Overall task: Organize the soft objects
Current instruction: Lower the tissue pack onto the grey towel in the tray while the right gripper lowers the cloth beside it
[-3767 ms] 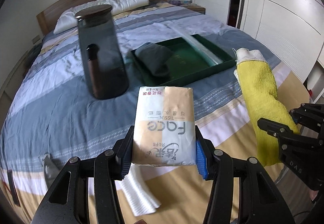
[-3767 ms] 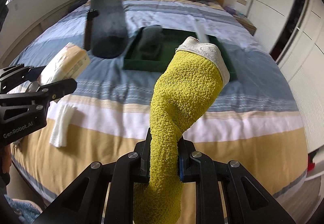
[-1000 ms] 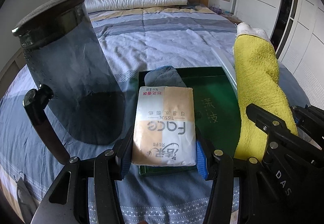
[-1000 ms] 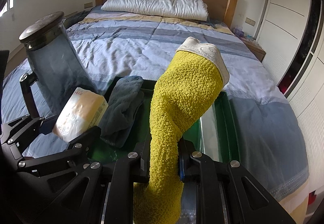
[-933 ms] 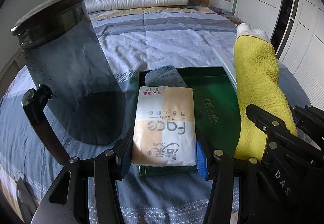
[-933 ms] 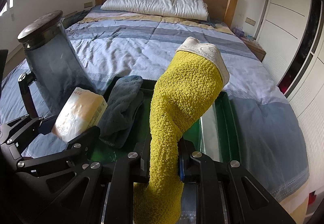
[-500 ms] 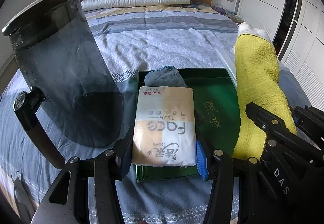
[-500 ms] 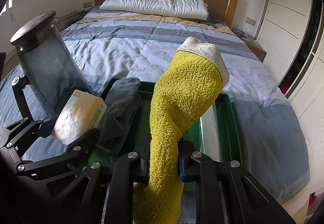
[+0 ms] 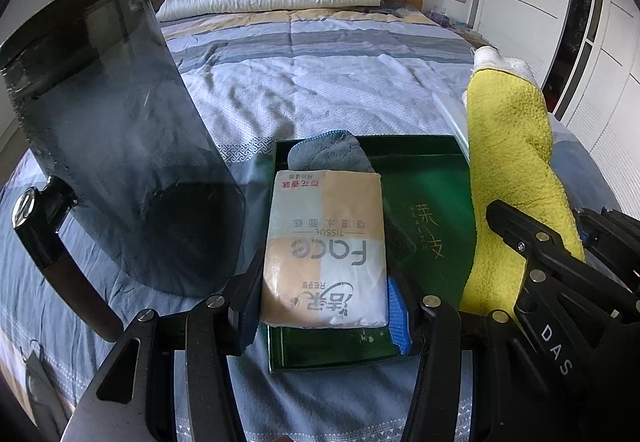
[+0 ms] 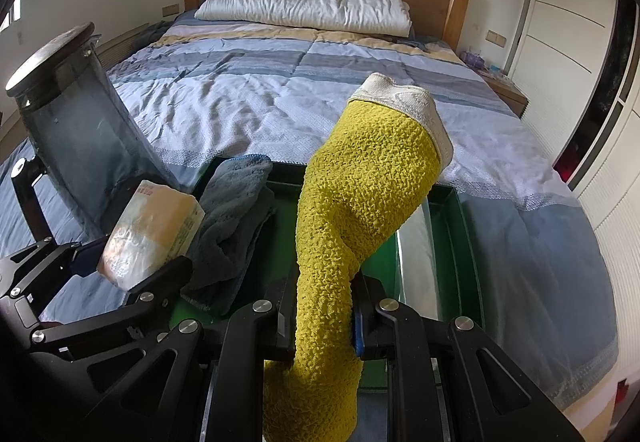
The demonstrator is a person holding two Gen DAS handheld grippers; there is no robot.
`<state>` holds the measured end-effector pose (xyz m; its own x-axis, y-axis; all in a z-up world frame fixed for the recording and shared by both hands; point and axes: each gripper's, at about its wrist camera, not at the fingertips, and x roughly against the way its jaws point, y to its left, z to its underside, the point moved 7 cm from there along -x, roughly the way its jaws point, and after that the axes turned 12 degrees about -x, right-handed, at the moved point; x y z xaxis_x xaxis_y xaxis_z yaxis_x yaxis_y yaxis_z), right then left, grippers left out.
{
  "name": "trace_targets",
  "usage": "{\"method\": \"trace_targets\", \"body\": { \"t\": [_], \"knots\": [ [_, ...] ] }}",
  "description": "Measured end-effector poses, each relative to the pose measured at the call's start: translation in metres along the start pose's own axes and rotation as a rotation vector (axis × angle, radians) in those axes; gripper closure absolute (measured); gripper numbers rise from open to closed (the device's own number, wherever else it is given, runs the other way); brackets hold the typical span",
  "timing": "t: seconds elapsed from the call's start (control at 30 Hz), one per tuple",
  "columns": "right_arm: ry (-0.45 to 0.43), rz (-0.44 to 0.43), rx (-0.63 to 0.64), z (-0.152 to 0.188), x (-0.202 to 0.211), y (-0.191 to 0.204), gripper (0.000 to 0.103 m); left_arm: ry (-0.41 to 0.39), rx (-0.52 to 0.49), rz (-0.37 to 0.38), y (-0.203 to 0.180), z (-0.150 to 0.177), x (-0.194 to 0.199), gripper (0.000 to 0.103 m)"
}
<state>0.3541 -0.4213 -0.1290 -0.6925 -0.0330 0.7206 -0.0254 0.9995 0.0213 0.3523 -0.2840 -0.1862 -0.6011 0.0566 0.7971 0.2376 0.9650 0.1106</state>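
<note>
We list: tissue pack (image 9: 325, 248), clamped in our left claw (image 9: 324, 306), held over the green tray (image 9: 430, 202); yellow sock (image 10: 352, 202), pinched in our right claw (image 10: 320, 316) above the same tray; grey cloth (image 10: 236, 218) lying in the tray; dark jug (image 9: 120, 146) left of it; all on the bed (image 10: 256, 90).

Yellow sock (image 10: 360, 202), green tray (image 9: 432, 202), blue-striped bedspread (image 10: 260, 90)

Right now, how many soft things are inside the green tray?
1: the grey cloth lies in the green tray's left part. The yellow sock and tissue pack are held above it. Something underneath may be hidden.
</note>
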Motion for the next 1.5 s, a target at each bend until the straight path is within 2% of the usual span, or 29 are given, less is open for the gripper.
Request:
{"method": "trace_targets", "body": {
  "t": [0.63, 1.27, 1.5],
  "knots": [
    [-0.025, 0.003, 0.018, -0.019, -0.017, -0.015, 0.085, 0.013, -0.009, -0.012, 0.000, -0.012, -0.021, 0.057],
    [0.129, -0.011, 0.082, 0.001, -0.089, -0.014, 0.085, 0.036, -0.037, -0.030, -0.012, -0.010, -0.041, 0.056],
    [0.158, -0.023, 0.100, 0.004, -0.104, -0.017, 0.085, 0.038, -0.042, -0.029, -0.015, -0.012, -0.047, 0.056]
  ]
}}
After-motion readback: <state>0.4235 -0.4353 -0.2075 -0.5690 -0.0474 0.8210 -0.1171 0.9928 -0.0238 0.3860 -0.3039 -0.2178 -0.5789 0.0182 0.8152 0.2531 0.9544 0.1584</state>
